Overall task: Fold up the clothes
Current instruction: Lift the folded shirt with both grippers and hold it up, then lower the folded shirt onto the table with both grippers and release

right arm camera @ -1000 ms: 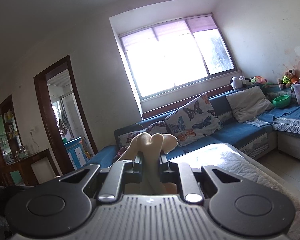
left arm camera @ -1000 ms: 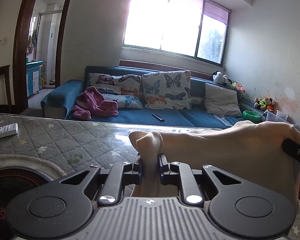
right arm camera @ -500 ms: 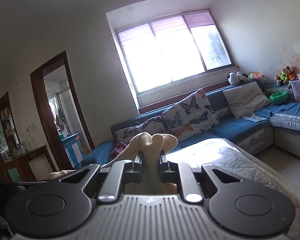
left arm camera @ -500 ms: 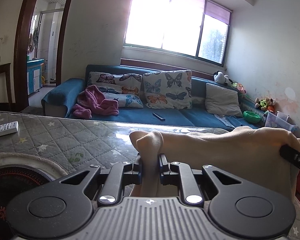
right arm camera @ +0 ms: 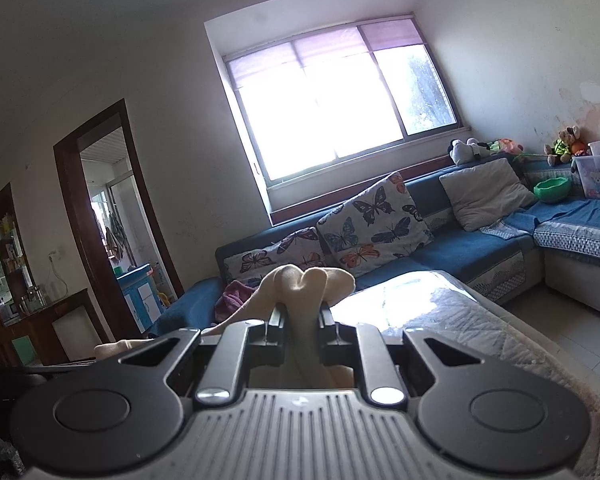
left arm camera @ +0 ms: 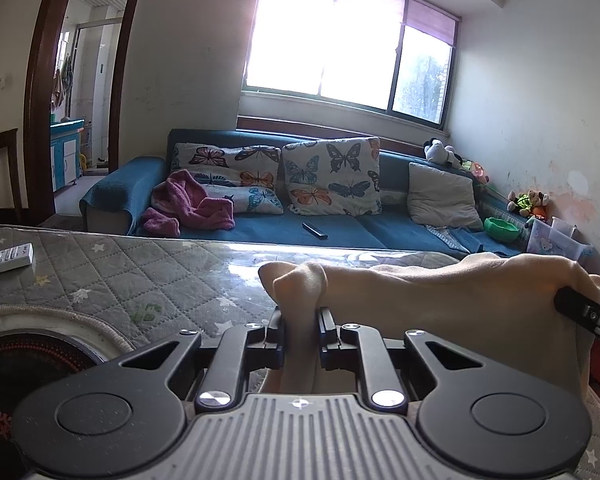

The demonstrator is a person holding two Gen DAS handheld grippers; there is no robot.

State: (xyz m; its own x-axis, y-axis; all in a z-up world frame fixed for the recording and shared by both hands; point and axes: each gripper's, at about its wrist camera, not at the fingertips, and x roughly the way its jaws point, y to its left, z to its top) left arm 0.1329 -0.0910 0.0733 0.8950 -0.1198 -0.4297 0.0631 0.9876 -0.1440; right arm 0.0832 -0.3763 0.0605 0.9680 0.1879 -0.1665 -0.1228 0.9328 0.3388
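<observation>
Room: living room with a bright window, a blue sofa carrying butterfly cushions, and a doorway at far left
Surface: grey quilted bench under a clear glossy cover, with a white remote at its left edge
Garment: cream cloth, held up off the bench and stretched between the 2 claws, its top edge running left to right with a slight sag
Left claw: pinched tight on 1 bunched corner of the cloth, a knob of fabric poking out past the fingers
Right claw: clamped the same way on the other corner; its dark tip also shows at far right in the left view
Stage: cloth spread in the air; whether it is being opened out or carried over for a fold cannot be told
Risk 1: each grip holds only a small bunched corner, so a sharp pull apart could slide the fabric free
Risk 2: the glossy cover looks slick, so a cloth laid down could skid and skew a fold
Risk 3: uneven claw heights would bring the edge down crooked
Left view only: full span of the cloth, the remote, a pink garment on the sofa
Right view only: the bench's right corner and the floor beyond, with the cloth trailing away to the left
</observation>
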